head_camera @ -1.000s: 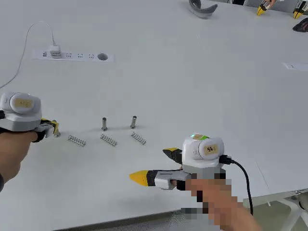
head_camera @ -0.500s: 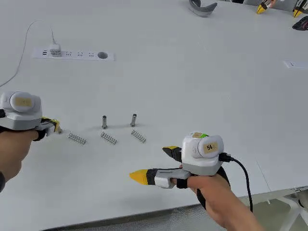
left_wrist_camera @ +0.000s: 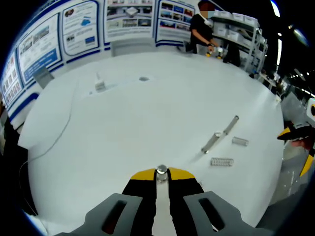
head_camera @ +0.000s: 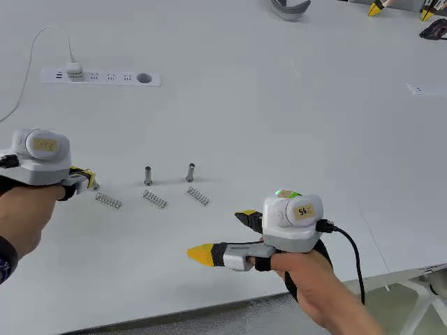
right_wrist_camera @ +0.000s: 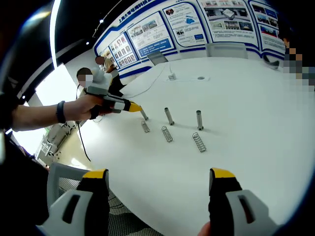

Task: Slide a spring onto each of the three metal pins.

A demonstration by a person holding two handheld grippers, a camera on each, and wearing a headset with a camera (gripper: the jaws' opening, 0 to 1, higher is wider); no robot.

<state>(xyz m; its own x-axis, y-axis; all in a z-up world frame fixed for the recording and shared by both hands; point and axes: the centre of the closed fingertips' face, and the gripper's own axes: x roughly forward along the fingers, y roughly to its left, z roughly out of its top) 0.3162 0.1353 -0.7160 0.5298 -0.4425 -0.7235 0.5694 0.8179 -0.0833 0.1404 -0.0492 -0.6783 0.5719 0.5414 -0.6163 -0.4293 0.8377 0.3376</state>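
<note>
At the desk's point(head_camera: 279, 125) left side, the left claw point(left_wrist_camera: 161, 176) pinches one pin point(left_wrist_camera: 161, 171) at its tips; the right claw point(right_wrist_camera: 159, 173) hangs spread wide nearer the front edge. Two pins point(head_camera: 148, 174) stand upright just behind three springs point(head_camera: 155, 199) lying in a row

White worktable point(head_camera: 293, 139), plain top. Power strip point(head_camera: 101, 77) lies flat, well beyond the left gripper point(head_camera: 89, 183) on the far side. White plug point(head_camera: 73, 71) is seated at the strip's left end, white cable point(head_camera: 28, 66) curving off toward the table's left edge. Grey curved object point(head_camera: 290, 8) at the far edge, well beyond the right gripper point(head_camera: 223, 235). Small white plate point(head_camera: 417, 88) far off to that gripper's right. Blue-framed posters point(right_wrist_camera: 162, 39) on the wall behind.
</note>
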